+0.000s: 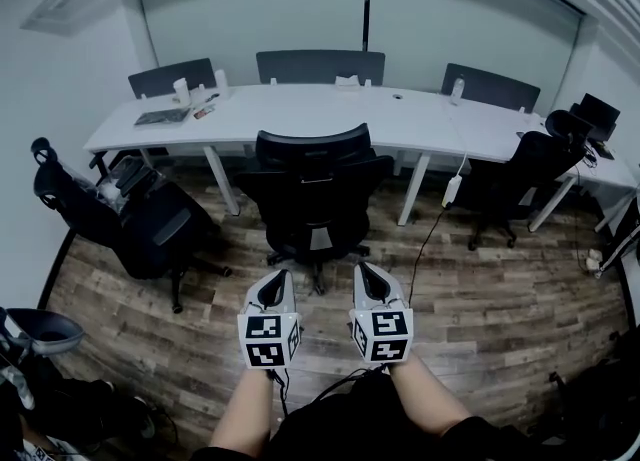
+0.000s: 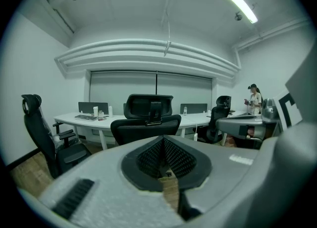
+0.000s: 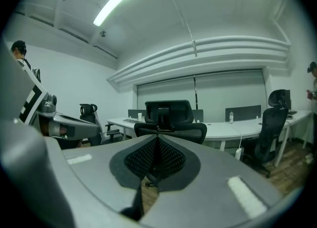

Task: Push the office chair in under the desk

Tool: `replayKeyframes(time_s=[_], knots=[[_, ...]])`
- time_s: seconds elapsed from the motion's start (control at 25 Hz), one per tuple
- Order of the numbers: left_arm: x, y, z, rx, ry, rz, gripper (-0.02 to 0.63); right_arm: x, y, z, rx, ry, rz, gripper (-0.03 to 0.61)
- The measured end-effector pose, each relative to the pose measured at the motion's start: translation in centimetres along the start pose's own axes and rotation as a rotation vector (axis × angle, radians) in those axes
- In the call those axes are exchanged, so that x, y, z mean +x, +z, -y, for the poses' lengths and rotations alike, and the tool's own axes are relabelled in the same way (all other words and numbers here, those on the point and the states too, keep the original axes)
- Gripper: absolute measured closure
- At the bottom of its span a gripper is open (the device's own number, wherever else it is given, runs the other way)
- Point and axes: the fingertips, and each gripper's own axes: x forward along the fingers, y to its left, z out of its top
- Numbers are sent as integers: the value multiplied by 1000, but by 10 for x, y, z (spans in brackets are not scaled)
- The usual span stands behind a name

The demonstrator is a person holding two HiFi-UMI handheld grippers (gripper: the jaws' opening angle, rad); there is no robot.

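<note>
Black office chair (image 1: 312, 174) w/ headrest faces white desk (image 1: 300, 104); L gripper (image 1: 280, 275), R gripper (image 1: 364, 271) jaws together.

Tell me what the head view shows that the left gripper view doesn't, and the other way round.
Only the head view: the person's forearms, seen from above. Only the left gripper view: ceiling lights and a person standing far right. Both: the black office chair in front of the white desk, and a second chair to its left.
</note>
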Motion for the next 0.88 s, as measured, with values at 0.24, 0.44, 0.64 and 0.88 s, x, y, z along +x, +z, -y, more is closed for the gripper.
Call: replayKeyframes(time_s=[0.24, 0.44, 0.64, 0.88], knots=[[15, -12, -16, 1, 21, -23, 606, 25, -3, 3, -3, 7, 2, 569], [42, -8, -30, 12, 45, -30, 606, 58, -6, 15, -4, 19, -6, 569], [80, 2, -45, 42, 81, -14, 604, 95, 0, 39, -11, 22, 10, 569], [143, 25, -66, 102, 110, -36, 605, 154, 8, 73, -8, 24, -19, 569]])
